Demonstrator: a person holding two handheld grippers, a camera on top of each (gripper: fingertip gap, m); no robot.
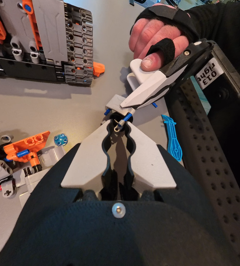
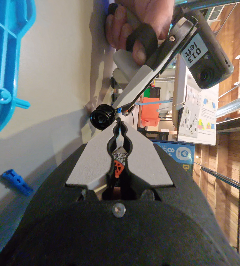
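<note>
My left gripper [image 1: 119,122] is shut on a black double wheel [image 1: 114,118], which shows clearly in the right wrist view [image 2: 102,116]. My right gripper [image 2: 119,122] is shut on a small grey piece with blue pins [image 1: 115,104]. A grey connector on a blue axle [image 1: 123,121] sticks out of that piece toward the wheel's hub. The two grippers meet tip to tip above the grey table [image 1: 58,112]. The right gripper [image 1: 123,106] enters the left wrist view from the upper right, held by a hand [image 1: 152,40]. The left gripper [image 2: 115,107] enters the right wrist view from above.
A large grey and orange tracked model [image 1: 47,43] stands at the back left. An orange and grey sub-assembly [image 1: 25,148], a clear blue round piece [image 1: 60,140] and a blue tool [image 1: 174,144] lie nearby. A light blue plastic part [image 2: 4,57], a blue pin [image 2: 17,182] and a booklet [image 2: 200,115] show in the right wrist view.
</note>
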